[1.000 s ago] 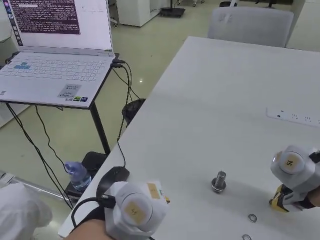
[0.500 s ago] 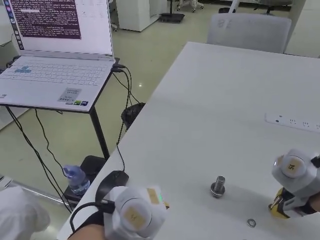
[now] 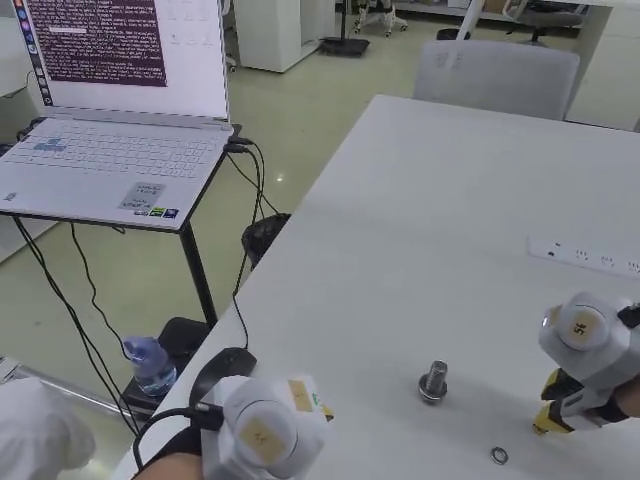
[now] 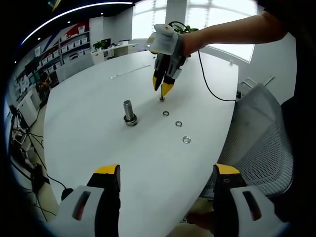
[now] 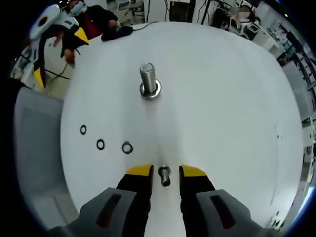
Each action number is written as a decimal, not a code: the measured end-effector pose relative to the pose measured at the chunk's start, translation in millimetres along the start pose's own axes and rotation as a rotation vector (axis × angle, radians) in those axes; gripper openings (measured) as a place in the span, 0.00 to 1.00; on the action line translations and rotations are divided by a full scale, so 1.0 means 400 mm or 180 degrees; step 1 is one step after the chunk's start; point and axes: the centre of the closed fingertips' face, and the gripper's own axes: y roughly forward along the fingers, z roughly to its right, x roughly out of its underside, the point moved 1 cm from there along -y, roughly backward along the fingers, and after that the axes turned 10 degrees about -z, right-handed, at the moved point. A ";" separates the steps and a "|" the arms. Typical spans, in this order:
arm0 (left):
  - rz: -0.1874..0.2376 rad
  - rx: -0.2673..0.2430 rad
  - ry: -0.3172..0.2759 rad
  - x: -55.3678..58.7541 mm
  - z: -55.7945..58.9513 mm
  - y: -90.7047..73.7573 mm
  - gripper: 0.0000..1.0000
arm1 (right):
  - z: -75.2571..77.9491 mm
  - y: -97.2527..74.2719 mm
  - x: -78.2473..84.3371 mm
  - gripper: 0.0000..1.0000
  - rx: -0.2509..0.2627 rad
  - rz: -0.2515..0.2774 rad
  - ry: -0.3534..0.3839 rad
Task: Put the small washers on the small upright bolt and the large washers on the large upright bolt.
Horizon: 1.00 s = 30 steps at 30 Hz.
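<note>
Large bolt is standing upright, axis vertical. Near it, right gripper is straddling the upright small bolt, jaws slightly apart; left gripper is gaping wide.

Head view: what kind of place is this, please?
Probably an office or lab workroom: a long white table with a power strip, a laptop on a stand, and a grey office chair.

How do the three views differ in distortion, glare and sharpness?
Head view: straight edges, even soft light, no glare on the table. Left gripper view: fisheye bends the table's edge, and the windows are overexposed. Right gripper view: the same bending; the small bolt is sharp between the jaws, and the loose washers look tiny.
</note>
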 end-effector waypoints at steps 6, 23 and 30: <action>0.0008 0.0005 -0.0006 -0.002 0.004 -0.001 0.77 | -0.022 -0.015 -0.036 0.25 -0.0015 0.0076 -0.0153; 0.0042 -0.0014 -0.0017 -0.002 0.006 -0.002 0.78 | -0.102 0.001 -0.056 0.28 -0.0082 0.0159 -0.0546; 0.0032 -0.0005 -0.0020 0.004 0.013 0.000 0.78 | -0.132 0.015 -0.051 0.28 -0.0140 0.0173 -0.0558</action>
